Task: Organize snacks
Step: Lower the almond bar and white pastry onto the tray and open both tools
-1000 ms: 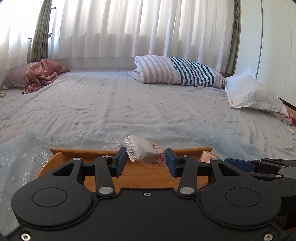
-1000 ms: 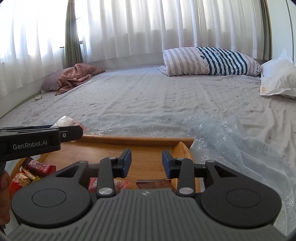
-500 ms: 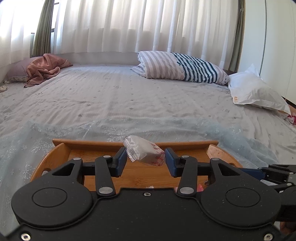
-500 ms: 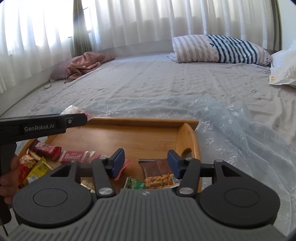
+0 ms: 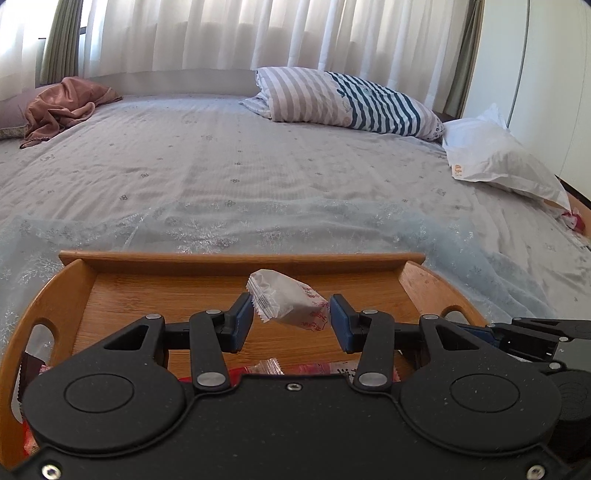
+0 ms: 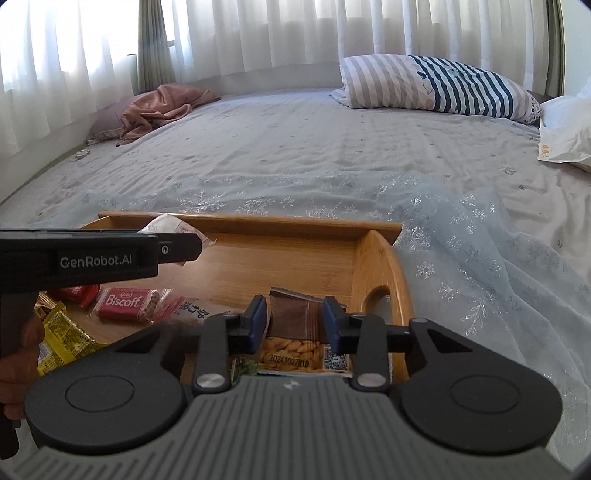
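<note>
The white-wrapped snack [image 5: 288, 303], pinched in the left gripper [image 5: 291, 318], hangs over the wooden tray [image 5: 236, 260], awaiting a bare spot for release, while the right gripper [image 6: 293, 322] has just been closing onto the peanut packet [image 6: 301, 341] at the tray's right end.

Daylight only, entering through my sheer white curtains [image 5: 295, 33] behind bed [image 5: 236, 162]; backlit scene, bright but soft. Upper left of right wrist view blown out, curtain folds lost in glare. Bedding evenly lit, shadows faint. Wooden tray [image 6: 295, 258] floor shaded under my tools. Both views sharp at centre, no motion blur. Strong fisheye bowing: bed edge, wall line curve; corners dark from vignetting.
</note>
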`<state>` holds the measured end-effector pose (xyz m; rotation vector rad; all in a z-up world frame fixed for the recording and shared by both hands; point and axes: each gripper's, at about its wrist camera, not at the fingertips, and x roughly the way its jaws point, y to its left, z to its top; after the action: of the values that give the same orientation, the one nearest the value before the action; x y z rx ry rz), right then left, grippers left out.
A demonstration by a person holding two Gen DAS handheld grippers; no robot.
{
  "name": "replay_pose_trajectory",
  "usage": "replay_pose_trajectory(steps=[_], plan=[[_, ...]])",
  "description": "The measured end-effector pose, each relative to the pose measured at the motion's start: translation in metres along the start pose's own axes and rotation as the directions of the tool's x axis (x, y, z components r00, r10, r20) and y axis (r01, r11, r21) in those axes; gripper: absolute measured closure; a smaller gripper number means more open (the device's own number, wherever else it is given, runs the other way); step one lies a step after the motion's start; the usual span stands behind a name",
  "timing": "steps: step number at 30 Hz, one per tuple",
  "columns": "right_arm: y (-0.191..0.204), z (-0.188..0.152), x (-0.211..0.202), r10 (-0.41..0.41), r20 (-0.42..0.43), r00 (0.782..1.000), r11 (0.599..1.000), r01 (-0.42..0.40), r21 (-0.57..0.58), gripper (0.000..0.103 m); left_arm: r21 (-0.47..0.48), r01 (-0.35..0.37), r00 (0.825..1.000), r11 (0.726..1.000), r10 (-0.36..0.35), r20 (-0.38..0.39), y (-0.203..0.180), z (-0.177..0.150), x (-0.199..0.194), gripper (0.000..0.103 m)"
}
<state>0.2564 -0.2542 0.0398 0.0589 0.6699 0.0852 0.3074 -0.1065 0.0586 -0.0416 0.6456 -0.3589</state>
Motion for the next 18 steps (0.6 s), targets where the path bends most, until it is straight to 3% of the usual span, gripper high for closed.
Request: replay_pose_trajectory(steps=[10, 18], plan=[[-0.006, 0.01, 0.016, 0.003, 0.008, 1.0, 1.0, -0.003, 0.009, 0.065, -0.015, 0.021, 0.999, 1.0, -0.022, -0.047, 0.0, 0.0, 0.019, 0.06], [-0.015, 0.006, 0.015, 0.016, 0.058, 0.998, 0.996, -0.021, 0.081, 0.065, -0.028, 0.035, 0.996, 0.999, -0.037, -0.077, -0.002, -0.008, 0.032, 0.059]])
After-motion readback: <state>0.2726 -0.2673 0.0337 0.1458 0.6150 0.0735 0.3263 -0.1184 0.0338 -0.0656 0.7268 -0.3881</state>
